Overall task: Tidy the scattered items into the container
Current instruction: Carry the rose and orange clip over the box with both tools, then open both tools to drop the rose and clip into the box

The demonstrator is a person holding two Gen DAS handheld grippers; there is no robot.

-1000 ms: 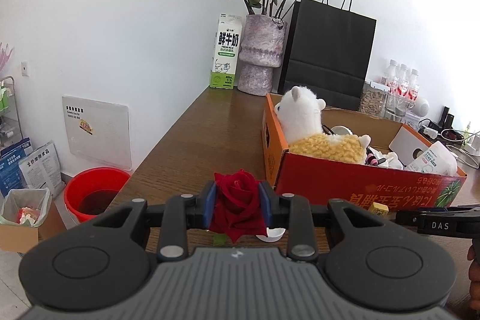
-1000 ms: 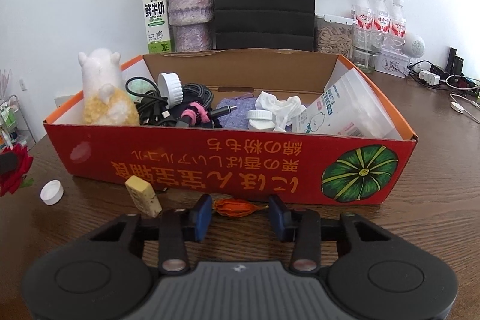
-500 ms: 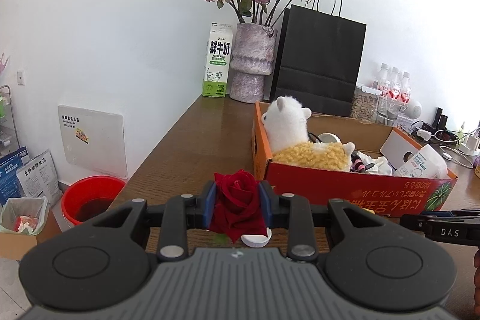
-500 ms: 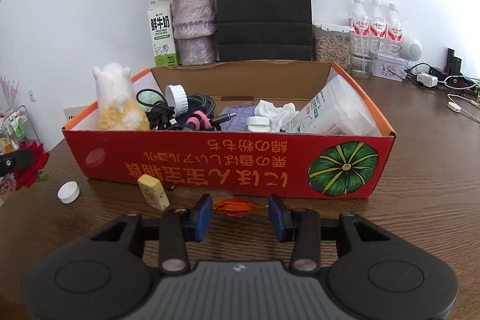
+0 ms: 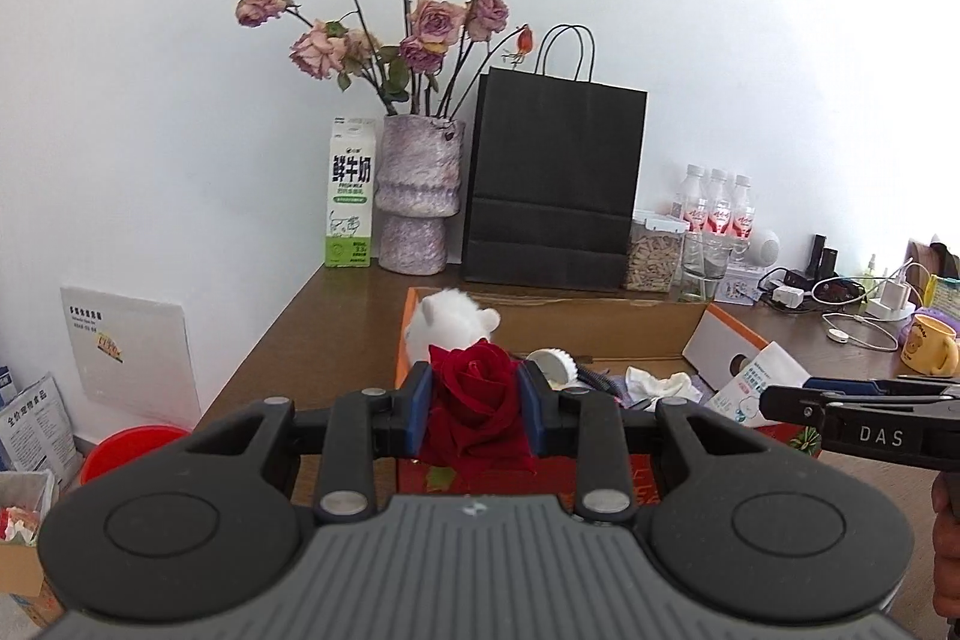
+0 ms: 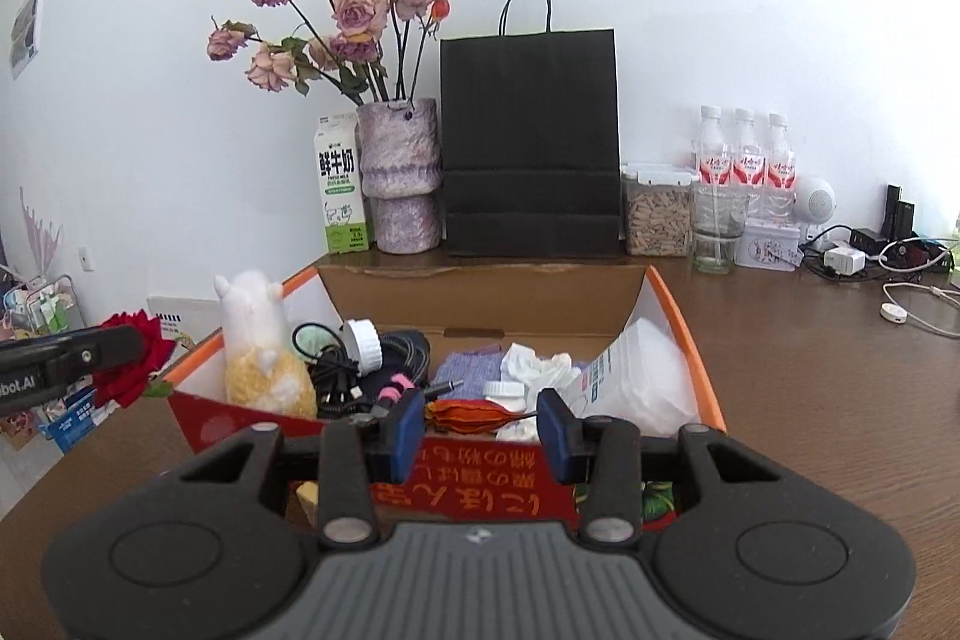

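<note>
Brown wooden table [image 6: 810,370] carries the red-and-orange cardboard box [image 6: 684,328], open top, already part full: white-and-yellow plush alpaca [image 6: 258,340], black cables [image 6: 336,370], white tissue pack [image 6: 636,382], white screw cap [image 6: 363,343]. Left hand-held gripper [image 5: 474,409] pinches a red fabric rose [image 5: 477,400] by the bloom, blue pads [image 5: 418,409] pressed into the petals on both sides; rose hangs in the air in front of the box's near wall, about at rim height, not over the opening as far as I can tell. Right hand-held gripper [image 6: 477,427] has a small crumpled orange piece [image 6: 459,412] between its blue pads; it sits against the left pad, contact on the right pad is hidden, so a real pinch is likely but I can't confirm it. It also sits just before the near wall. Small pale yellow block [image 6: 307,493] lies on the table by the box front, partly hidden behind the right hand-held gripper. Handling, my read: rose is light and soft, petals squash and spring back, low slip risk; bloom grip is fine, stem would be too thin. Orange piece looks very light and flimsy, may cling to a pad on release. Block looks stiff; take it across the flat faces.
</note>
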